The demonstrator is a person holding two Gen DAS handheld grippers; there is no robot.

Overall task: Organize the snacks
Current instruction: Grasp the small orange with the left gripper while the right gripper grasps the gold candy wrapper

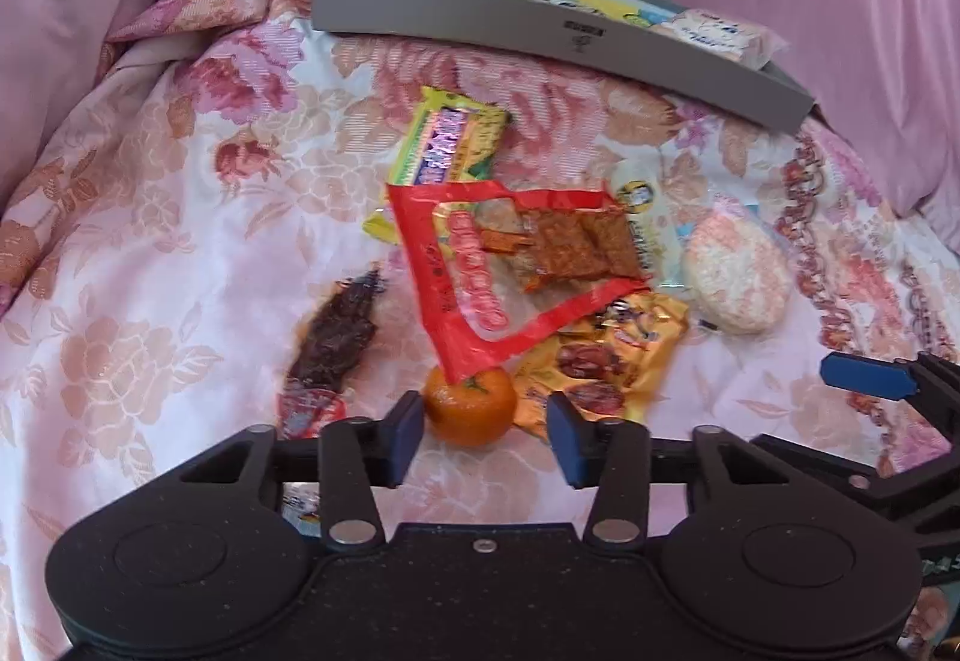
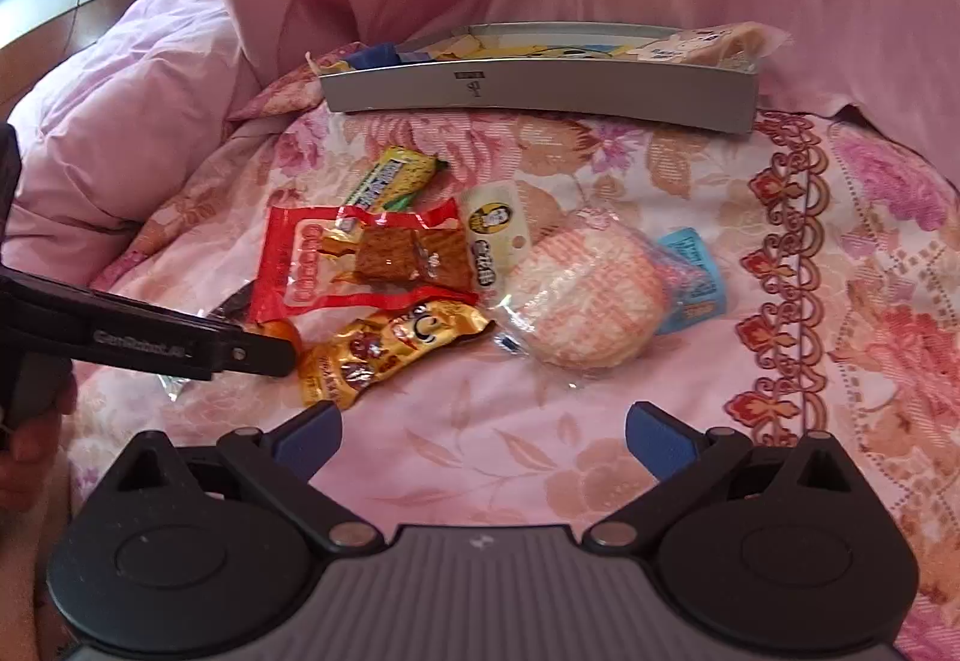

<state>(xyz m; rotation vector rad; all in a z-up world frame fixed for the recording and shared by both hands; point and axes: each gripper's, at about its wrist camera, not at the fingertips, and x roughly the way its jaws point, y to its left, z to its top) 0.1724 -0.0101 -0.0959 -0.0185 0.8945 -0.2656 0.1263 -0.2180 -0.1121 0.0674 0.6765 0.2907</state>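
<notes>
Orange catches the eye in the left wrist view: the tangerine [image 1: 470, 406] sits between the parted fingers of the left gripper [image 1: 486, 432], which straddles it without closing yet. Snack packets crowd at twelve o'clock of it; the grey tray [image 1: 540, 34] lies further on.

Over to the right wrist view: the right gripper [image 2: 483, 445] is spread wide, holding nothing, with the rice cracker pack [image 2: 585, 298] at one o'clock. Picking is under way; next, the left should close gently on that fruit.
</notes>
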